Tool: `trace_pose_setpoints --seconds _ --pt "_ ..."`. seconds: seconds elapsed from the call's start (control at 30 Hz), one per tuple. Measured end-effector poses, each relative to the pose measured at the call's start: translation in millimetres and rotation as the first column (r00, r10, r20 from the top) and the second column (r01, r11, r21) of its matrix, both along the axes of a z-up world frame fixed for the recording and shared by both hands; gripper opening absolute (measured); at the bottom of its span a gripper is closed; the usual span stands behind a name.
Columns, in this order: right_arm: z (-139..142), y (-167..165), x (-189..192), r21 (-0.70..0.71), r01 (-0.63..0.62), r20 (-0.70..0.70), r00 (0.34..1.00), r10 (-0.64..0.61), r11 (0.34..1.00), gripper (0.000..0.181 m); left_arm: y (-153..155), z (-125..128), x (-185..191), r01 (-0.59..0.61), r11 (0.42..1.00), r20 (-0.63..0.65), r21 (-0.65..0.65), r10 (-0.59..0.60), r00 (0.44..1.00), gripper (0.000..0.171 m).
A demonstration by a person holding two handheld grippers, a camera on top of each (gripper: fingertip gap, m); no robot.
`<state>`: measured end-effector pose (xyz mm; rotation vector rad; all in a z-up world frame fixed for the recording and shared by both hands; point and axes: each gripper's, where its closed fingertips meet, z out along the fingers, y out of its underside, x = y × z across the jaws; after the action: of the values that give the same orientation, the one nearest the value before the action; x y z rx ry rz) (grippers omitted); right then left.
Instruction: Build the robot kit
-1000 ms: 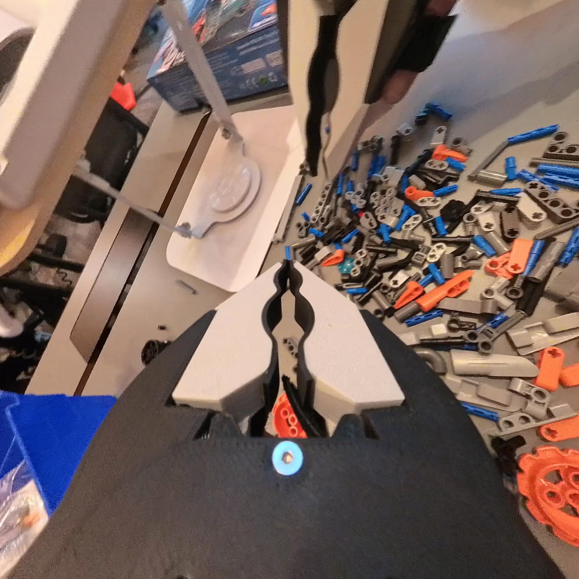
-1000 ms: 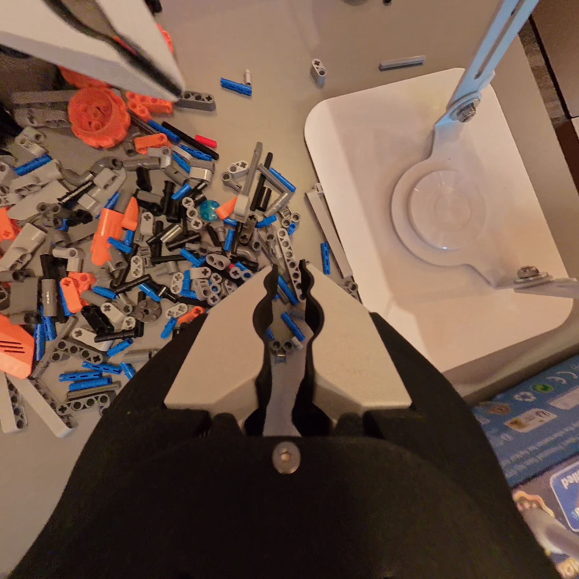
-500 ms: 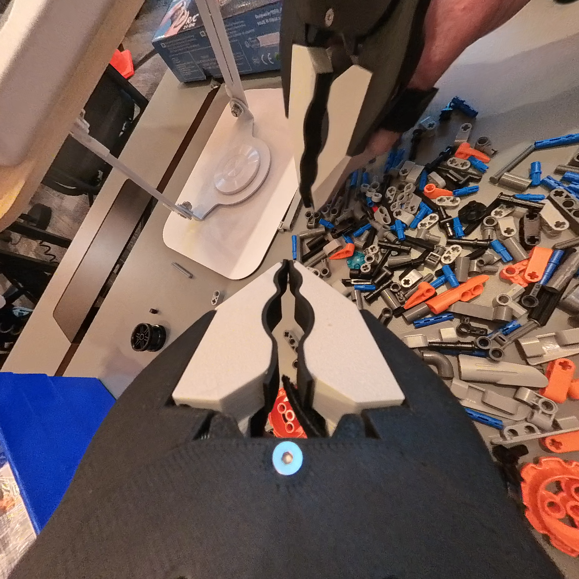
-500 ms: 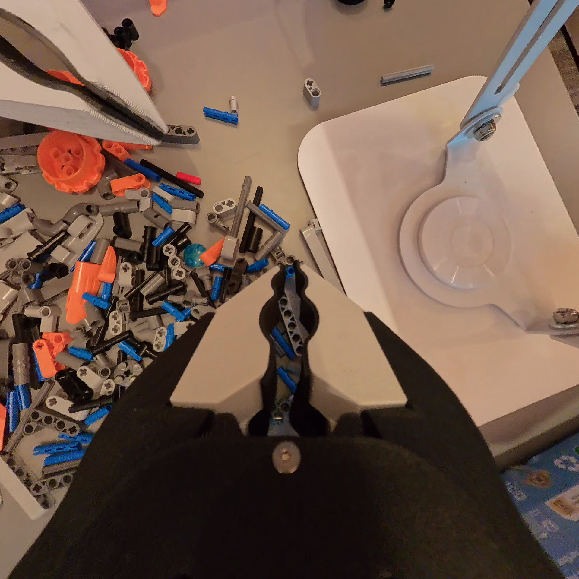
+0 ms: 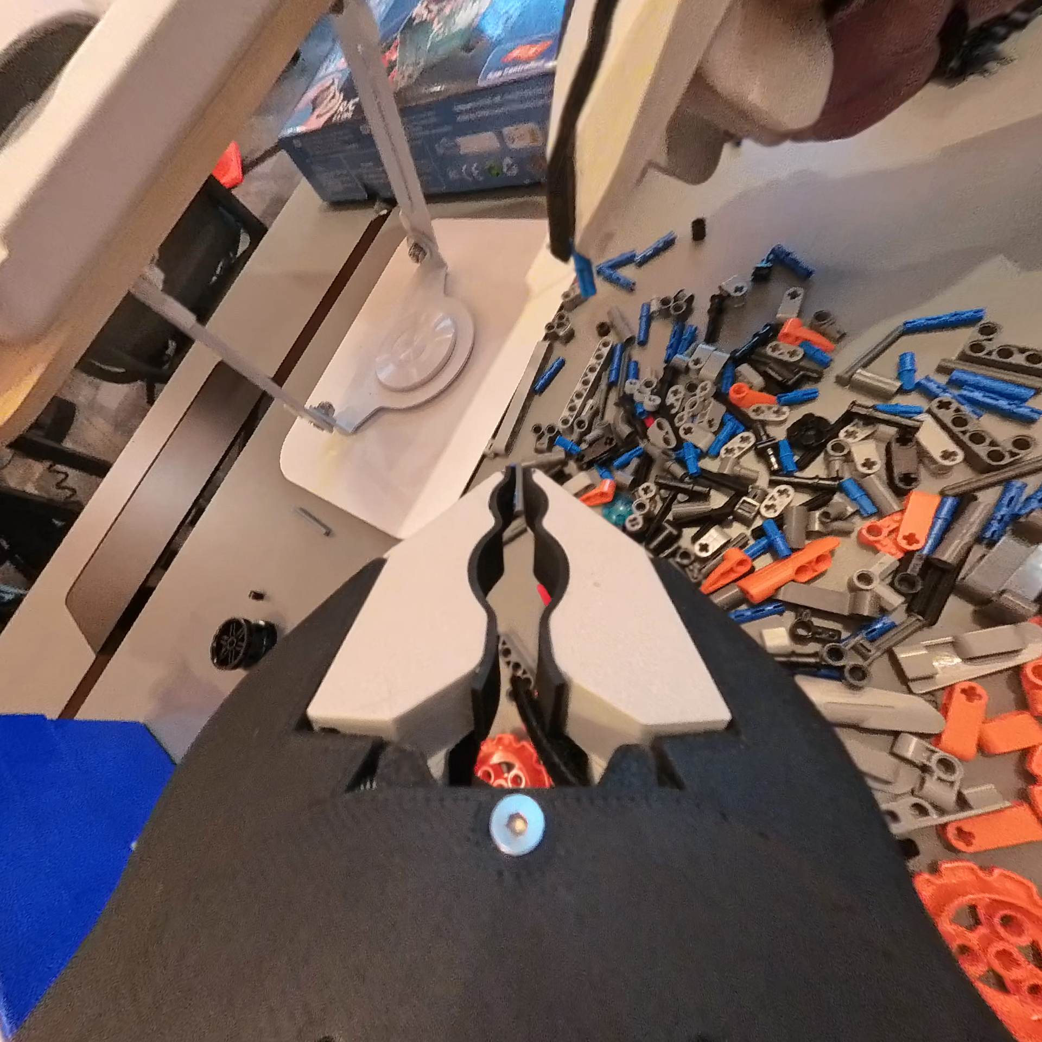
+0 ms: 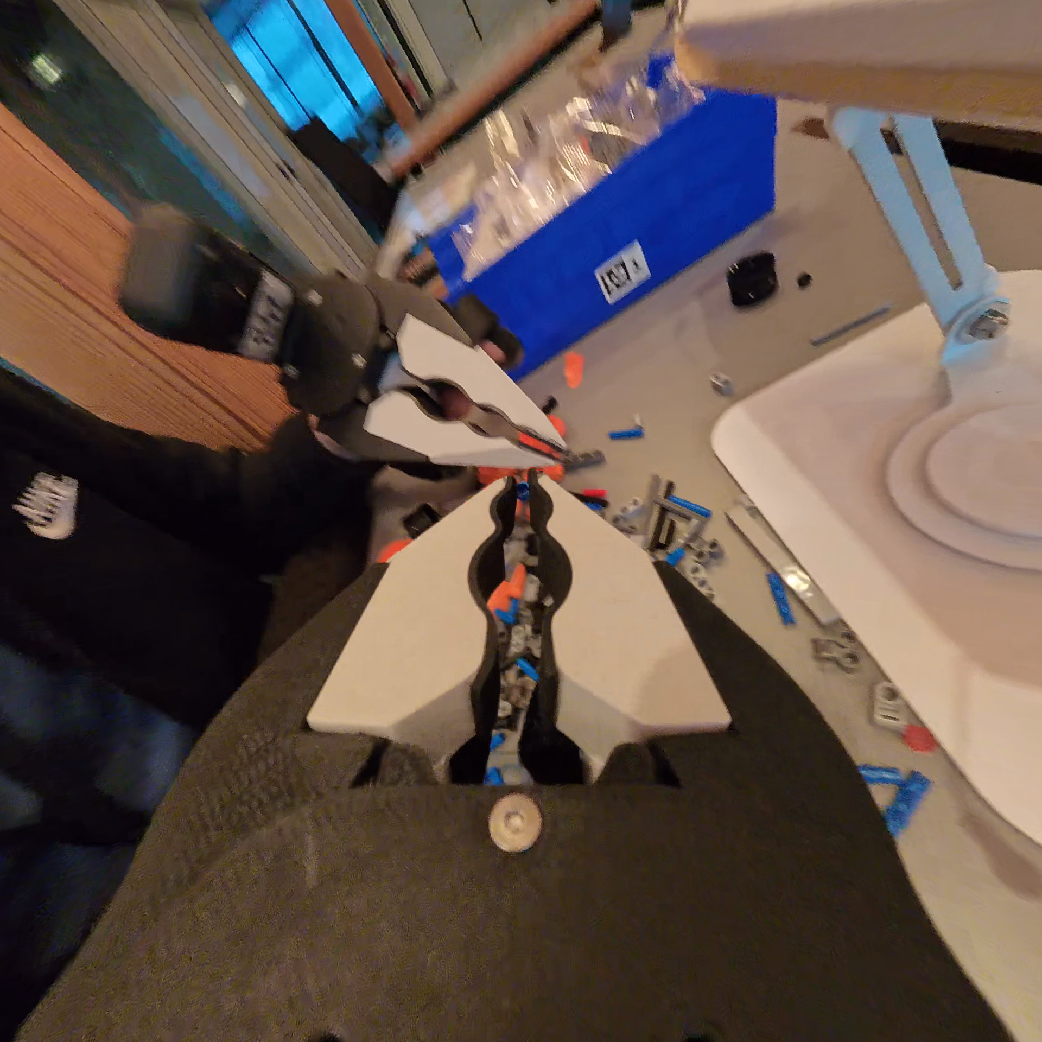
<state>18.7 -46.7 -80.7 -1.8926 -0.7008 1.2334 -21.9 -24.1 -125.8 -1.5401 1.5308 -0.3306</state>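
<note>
Right tool (image 6: pixel 521 489), raised off the parts pile (image 5: pixel 789 479) since a moment ago, is clenched on a blue pin (image 5: pixel 582 274); left tool (image 5: pixel 517 479) remains clenched on a thin dark part

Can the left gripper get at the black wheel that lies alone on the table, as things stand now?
Probably yes: the black wheel lies alone on bare table left of the left gripper, with nothing between. But the jaws look shut on a grey beam, so grasping seems unlikely now.
</note>
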Motion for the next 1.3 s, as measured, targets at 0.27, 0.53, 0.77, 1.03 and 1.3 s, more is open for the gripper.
trace_pose_setpoints --seconds 0.27,0.53,0.77,1.03,1.3 --pt "31 -24 0 -0.001 -0.024 -0.214 0.976 0.023 1.0 0.002 -38 41 35 0.122 0.985 0.192 0.12 -0.143 0.971 0.012" --pt "31 -37 -6 0.088 0.021 -0.131 0.991 -0.009 0.996 0.002 -55 50 48 0.147 0.97 0.211 0.193 -0.187 0.959 0.009" --pt "23 -35 -9 0.192 0.07 -0.002 0.998 -0.07 0.979 0.002 -51 44 48 0.121 0.976 0.192 0.182 -0.156 0.969 0.001" --pt "25 -36 -8 0.235 0.071 0.012 0.997 -0.076 0.969 0.004 -52 49 46 0.128 0.978 0.229 0.165 -0.164 0.959 0.0" --pt "24 -37 -8 0.254 0.067 0.034 0.996 -0.078 0.965 0.005 -53 51 46 0.132 0.977 0.245 0.166 -0.171 0.954 0.0"
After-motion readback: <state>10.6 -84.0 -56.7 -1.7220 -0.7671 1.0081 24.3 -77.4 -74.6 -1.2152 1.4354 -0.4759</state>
